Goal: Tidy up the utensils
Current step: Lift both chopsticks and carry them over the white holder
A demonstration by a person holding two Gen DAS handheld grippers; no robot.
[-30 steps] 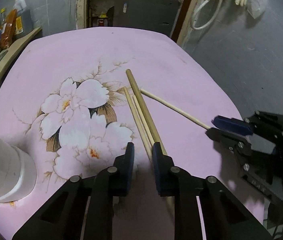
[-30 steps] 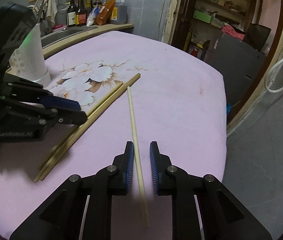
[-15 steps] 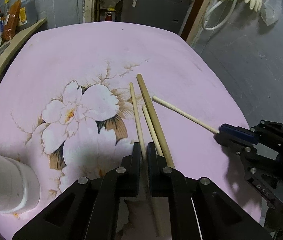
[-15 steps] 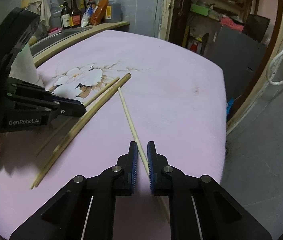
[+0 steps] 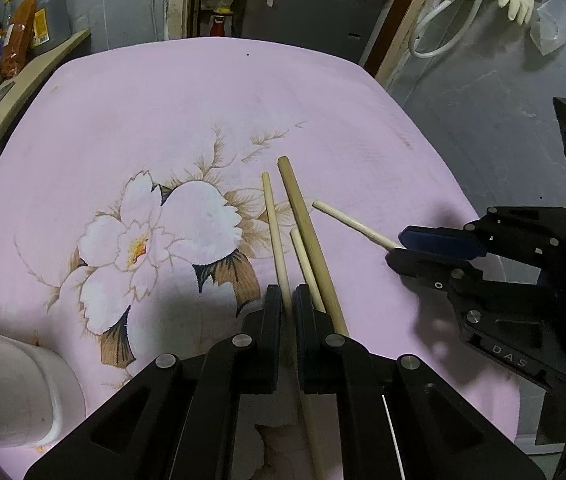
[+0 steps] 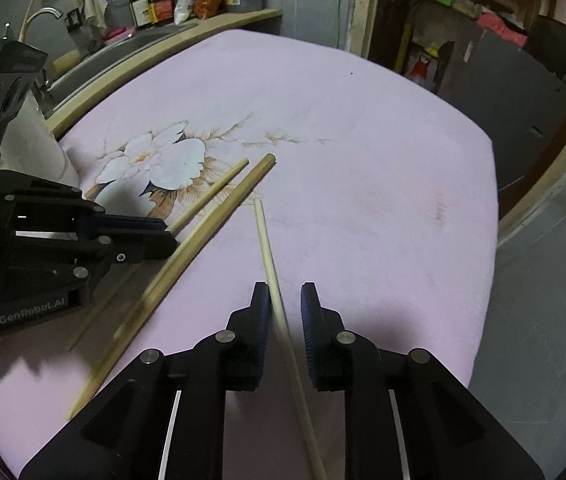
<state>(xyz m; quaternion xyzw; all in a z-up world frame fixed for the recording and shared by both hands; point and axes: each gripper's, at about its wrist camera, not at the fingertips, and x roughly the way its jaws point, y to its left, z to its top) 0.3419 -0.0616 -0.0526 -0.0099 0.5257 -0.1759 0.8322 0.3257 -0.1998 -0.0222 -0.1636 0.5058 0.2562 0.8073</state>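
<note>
Now left tongs [image 5: 288,300] pinch one chopstick [image 5: 273,220] lengthwise; right tongs [image 6: 286,300] opening around another [image 6: 267,248].

"GenRobot.AI" on left hand-held gripper [image 6: 163,236]; "DAS" on right hand-held gripper [image 5: 403,246]

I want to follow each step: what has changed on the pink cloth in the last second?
The left hand-held gripper closed on a thin pale chopstick. The right hand-held gripper closed around the lone chopstick and is now opening again, the stick between its jaws. The thick stick and white holder stayed.
</note>
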